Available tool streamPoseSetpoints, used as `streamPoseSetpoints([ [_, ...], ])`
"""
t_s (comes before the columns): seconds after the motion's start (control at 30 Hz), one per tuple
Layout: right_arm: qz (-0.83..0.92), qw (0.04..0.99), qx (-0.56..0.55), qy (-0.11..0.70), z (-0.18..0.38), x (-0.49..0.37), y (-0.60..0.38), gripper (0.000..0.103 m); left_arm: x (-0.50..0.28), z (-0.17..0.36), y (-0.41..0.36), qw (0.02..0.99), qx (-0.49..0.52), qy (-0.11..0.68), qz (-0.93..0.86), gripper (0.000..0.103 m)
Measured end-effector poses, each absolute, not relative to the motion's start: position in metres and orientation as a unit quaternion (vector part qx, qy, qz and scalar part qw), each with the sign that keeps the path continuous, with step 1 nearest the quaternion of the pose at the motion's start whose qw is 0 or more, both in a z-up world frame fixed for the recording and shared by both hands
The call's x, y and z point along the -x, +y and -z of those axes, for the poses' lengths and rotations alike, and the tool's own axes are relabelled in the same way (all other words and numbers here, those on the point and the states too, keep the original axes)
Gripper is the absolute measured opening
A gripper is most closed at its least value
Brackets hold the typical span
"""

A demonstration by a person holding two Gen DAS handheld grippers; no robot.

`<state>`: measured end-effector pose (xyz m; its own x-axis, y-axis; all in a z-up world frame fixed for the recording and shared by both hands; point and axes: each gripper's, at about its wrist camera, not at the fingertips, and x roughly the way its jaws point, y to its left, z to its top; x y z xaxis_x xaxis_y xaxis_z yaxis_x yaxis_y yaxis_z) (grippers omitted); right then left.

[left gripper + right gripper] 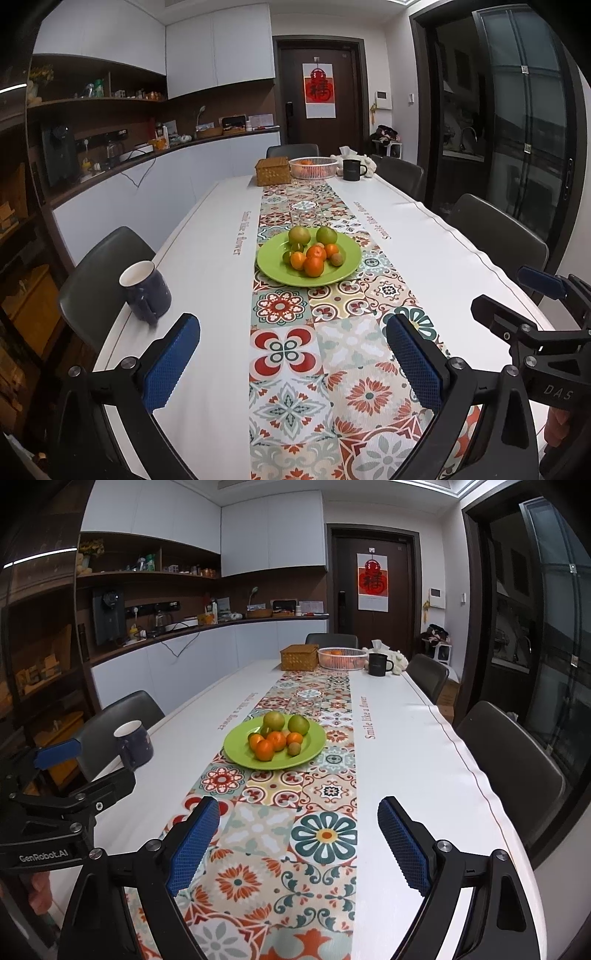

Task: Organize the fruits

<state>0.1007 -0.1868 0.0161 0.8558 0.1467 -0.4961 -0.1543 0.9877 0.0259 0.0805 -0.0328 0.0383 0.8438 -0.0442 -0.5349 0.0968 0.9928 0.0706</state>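
2 empty tools, left tool (291, 363) and right tool (299, 843), gape before green plate (343, 275).

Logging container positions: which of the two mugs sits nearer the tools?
The dark blue mug with the white inside, at the table's left edge; the black mug stands at the far end.

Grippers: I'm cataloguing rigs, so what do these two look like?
Both are black angular frames with silver bolts and blue, diamond-textured finger pads. The left gripper carries white "GenRobot.AI" lettering on its side; the right gripper shows "DAS". No cables visible.
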Motion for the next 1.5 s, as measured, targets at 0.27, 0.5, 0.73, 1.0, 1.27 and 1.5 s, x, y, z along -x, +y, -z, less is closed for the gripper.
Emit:
streamPoseSetpoints([
  [0.27,-0.083,0.962,0.01,0.259,-0.0164,-0.097,-0.1858,0.088,-0.0748,-0.0372,-0.0291,0.959,-0.042,0.278,0.037,0.103],
  [0.5,-0.084,0.962,0.01,0.26,-0.0165,-0.0972,-0.1849,0.088,-0.0727,-0.0366,-0.0291,0.959,-0.043,0.278,0.036,0.103],
  [0.73,-0.085,0.961,0.01,0.265,-0.0152,-0.1,-0.1825,0.088,-0.0704,-0.0369,-0.0289,0.96,-0.043,0.275,0.034,0.103],
  [1.0,-0.087,0.96,0.009,0.267,-0.0137,-0.1008,-0.1832,0.088,-0.0718,-0.0383,-0.0293,0.96,-0.044,0.273,0.033,0.103],
  [1.27,-0.087,0.959,0.009,0.27,-0.0122,-0.1013,-0.1831,0.088,-0.0722,-0.0376,-0.0297,0.96,-0.043,0.274,0.033,0.103],
  [1.5,-0.087,0.958,0.008,0.273,-0.0087,-0.1032,-0.1816,0.088,-0.0744,-0.0342,-0.0284,0.96,-0.043,0.277,0.031,0.103],
])
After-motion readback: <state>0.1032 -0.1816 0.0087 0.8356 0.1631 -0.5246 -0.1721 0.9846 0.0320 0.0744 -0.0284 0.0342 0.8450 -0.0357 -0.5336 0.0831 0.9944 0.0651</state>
